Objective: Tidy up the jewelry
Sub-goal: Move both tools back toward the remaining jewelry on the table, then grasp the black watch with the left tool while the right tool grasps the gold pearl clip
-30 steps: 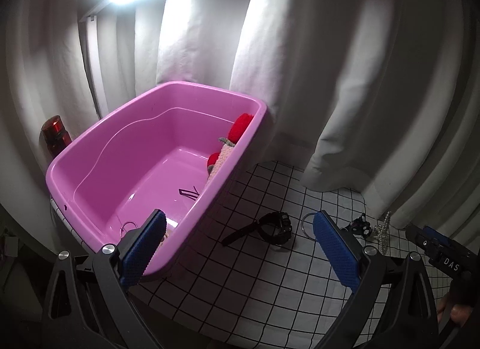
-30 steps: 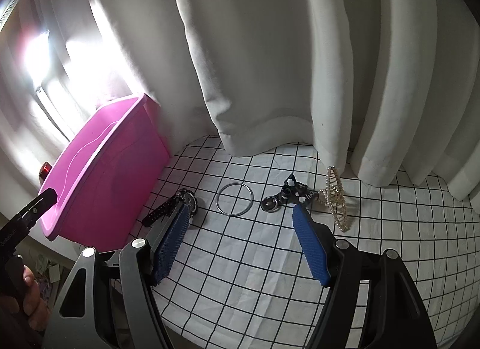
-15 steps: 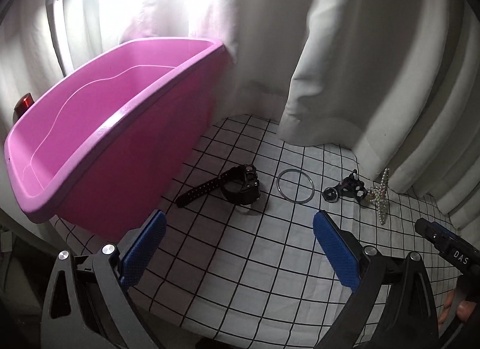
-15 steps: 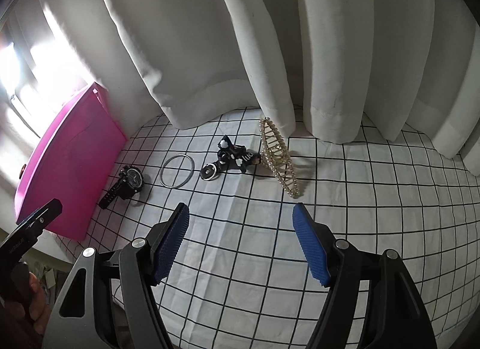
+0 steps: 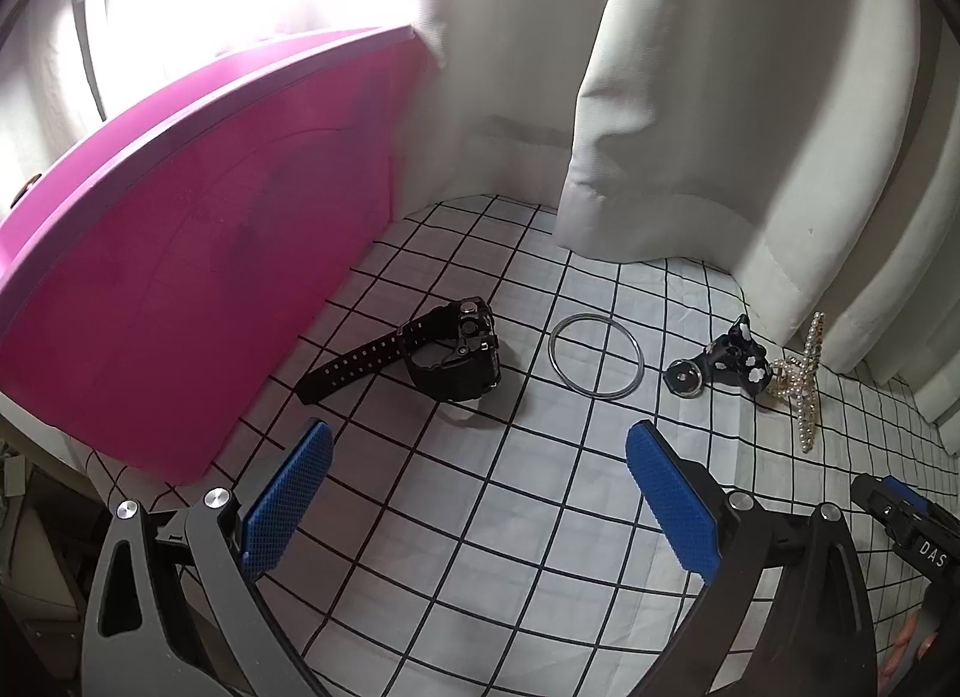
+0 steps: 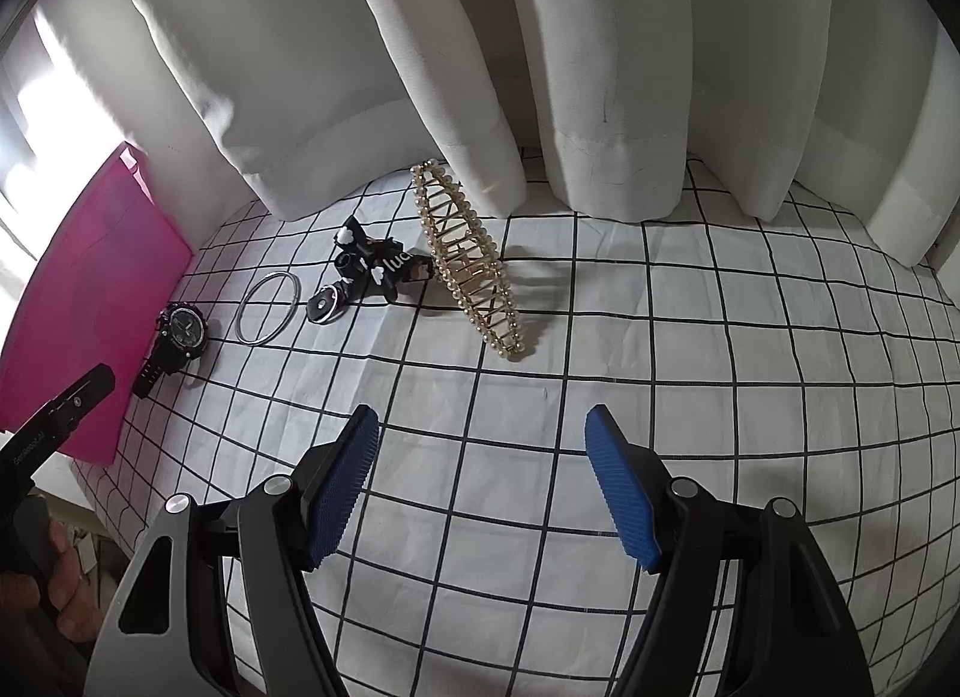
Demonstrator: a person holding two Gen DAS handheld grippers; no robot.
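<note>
A black wristwatch (image 5: 444, 355) lies on the checked cloth beside the pink tub (image 5: 180, 253). To its right lie a silver bangle (image 5: 596, 355), a black flowered hair clip (image 5: 729, 364) and a pearl hair claw (image 5: 801, 385). My left gripper (image 5: 477, 493) is open and empty, low over the cloth just in front of the watch. In the right wrist view the pearl claw (image 6: 471, 262), black clip (image 6: 375, 271), bangle (image 6: 267, 307) and watch (image 6: 177, 337) lie ahead. My right gripper (image 6: 480, 475) is open and empty, in front of the pearl claw.
White curtains (image 6: 540, 67) hang behind the cloth-covered table (image 6: 660, 427). The tub's wall (image 6: 78, 289) stands at the table's left end. The table edge drops off at the front left (image 5: 108, 475). The other hand's gripper shows at each view's edge.
My left gripper dropped and swung right from over the tub toward the watch. My right gripper swung right, bringing the pearl claw toward its centre.
</note>
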